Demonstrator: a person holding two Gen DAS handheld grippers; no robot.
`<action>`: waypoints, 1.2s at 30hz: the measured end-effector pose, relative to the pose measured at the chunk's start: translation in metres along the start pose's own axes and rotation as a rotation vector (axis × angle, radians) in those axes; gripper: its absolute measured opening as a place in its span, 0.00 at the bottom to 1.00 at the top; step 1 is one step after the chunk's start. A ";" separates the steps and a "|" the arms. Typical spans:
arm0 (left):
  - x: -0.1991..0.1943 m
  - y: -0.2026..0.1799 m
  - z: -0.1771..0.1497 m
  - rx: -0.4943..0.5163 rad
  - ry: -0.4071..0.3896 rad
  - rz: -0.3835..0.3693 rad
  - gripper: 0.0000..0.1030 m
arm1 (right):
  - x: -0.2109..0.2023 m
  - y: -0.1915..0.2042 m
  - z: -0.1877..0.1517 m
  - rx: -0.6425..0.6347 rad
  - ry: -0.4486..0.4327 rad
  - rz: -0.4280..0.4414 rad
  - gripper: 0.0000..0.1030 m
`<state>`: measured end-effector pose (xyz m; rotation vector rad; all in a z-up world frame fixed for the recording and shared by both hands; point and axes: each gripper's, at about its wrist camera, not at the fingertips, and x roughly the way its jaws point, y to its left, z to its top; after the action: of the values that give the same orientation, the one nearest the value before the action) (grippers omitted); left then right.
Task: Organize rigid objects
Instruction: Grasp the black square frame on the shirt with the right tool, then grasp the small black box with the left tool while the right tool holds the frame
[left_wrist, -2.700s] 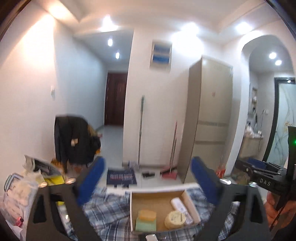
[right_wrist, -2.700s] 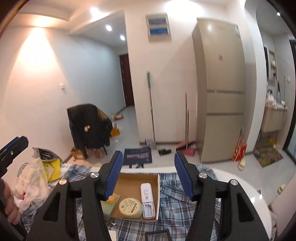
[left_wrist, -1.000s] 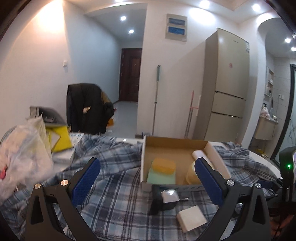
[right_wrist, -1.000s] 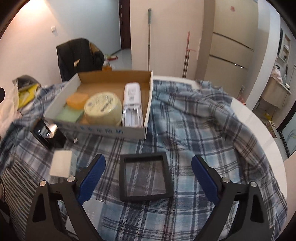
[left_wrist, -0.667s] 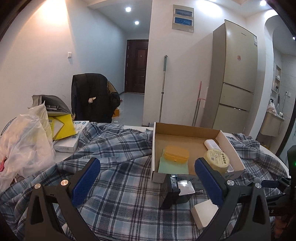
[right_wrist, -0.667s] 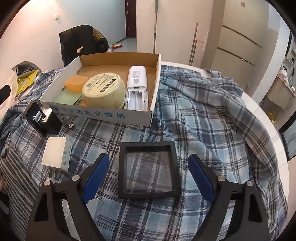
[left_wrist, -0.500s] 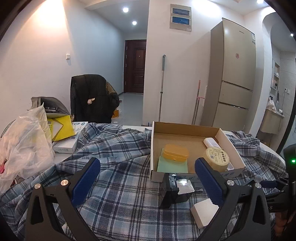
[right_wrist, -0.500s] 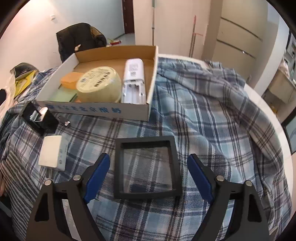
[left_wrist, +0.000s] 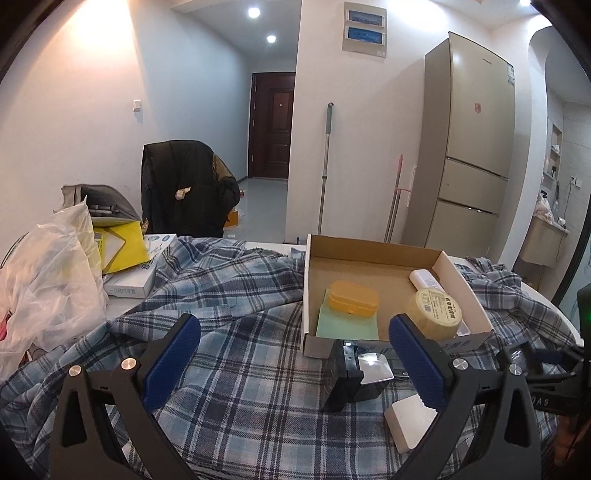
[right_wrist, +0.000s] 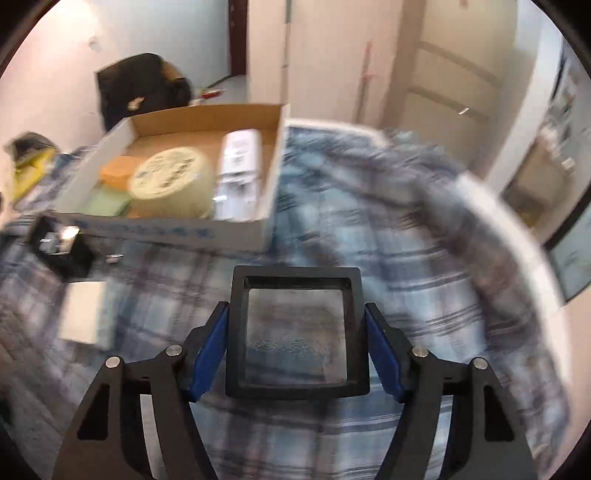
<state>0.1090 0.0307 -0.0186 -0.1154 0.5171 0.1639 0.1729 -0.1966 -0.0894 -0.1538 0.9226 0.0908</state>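
A black square frame (right_wrist: 295, 275) with a clear middle sits between the pads of my right gripper (right_wrist: 295, 343). The jaws are closing and the pads rest against its left and right sides; this view is blurred. Beyond it stands an open cardboard box (right_wrist: 207, 110) with a round cream tin (right_wrist: 170, 181), a white remote (right_wrist: 238, 166), an orange case and a green pad. My left gripper (left_wrist: 293, 354) is open over the plaid cloth, just before the cardboard box (left_wrist: 369, 251). A small black box (left_wrist: 347, 376) and a white adapter (left_wrist: 410, 424) lie near its right finger.
The plaid cloth (left_wrist: 229, 295) covers a round white table whose edge (right_wrist: 517, 229) curves at the right. A plastic bag (left_wrist: 44, 280), a yellow folder (left_wrist: 122, 247) and a flat white carton (left_wrist: 136, 277) crowd the left side. A chair with a dark coat (left_wrist: 184, 188) stands behind.
My right gripper's jaws have narrowed from wide apart to against the black frame's sides, and the frame looks closer. My left gripper stays open and has sunk a little.
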 end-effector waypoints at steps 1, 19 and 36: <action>0.000 0.000 0.000 -0.001 0.001 0.001 1.00 | 0.002 -0.008 0.001 0.028 0.011 0.012 0.67; 0.039 -0.016 -0.013 0.072 0.188 -0.111 0.56 | -0.018 -0.006 0.001 0.081 -0.069 0.162 0.67; 0.054 -0.016 -0.019 0.056 0.274 -0.150 0.18 | -0.014 0.002 -0.003 0.053 -0.038 0.185 0.67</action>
<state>0.1489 0.0194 -0.0605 -0.1223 0.7830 -0.0137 0.1617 -0.1953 -0.0797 -0.0175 0.8992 0.2393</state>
